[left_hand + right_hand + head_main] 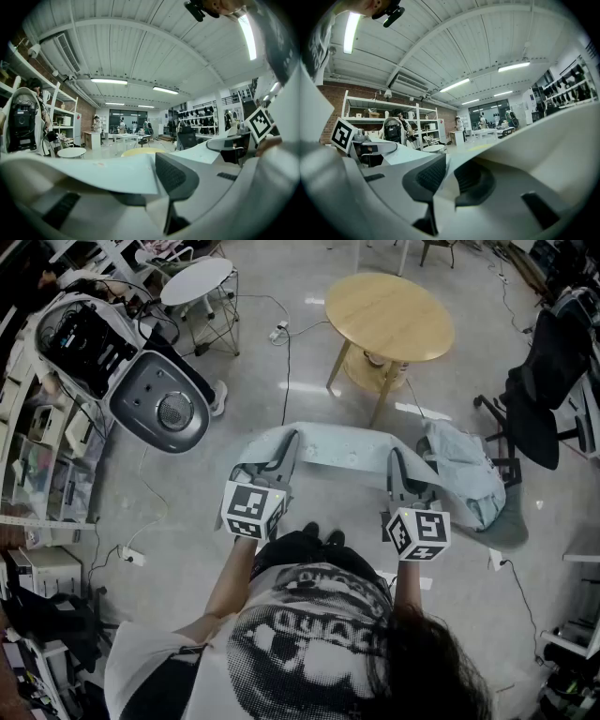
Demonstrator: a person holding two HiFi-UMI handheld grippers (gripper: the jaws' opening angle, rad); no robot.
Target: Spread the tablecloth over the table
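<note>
A pale blue tablecloth [342,446] hangs stretched between my two grippers above the floor, just short of the round wooden table [389,315]. My left gripper [289,446] is shut on the cloth's left end. My right gripper [397,465] is shut on it further right, and the remaining cloth droops in a bunch [461,476] past that gripper. In the left gripper view the cloth [93,171] runs into the left gripper [154,176] beside a dark pad [174,174]. In the right gripper view the cloth [525,145] passes between the two pads of the right gripper [449,177].
A small white round table [197,279] and a grey machine [159,409] stand at the left. A black office chair [544,381] is at the right. Cables and a power strip [131,556] lie on the floor. Shelving lines the left edge.
</note>
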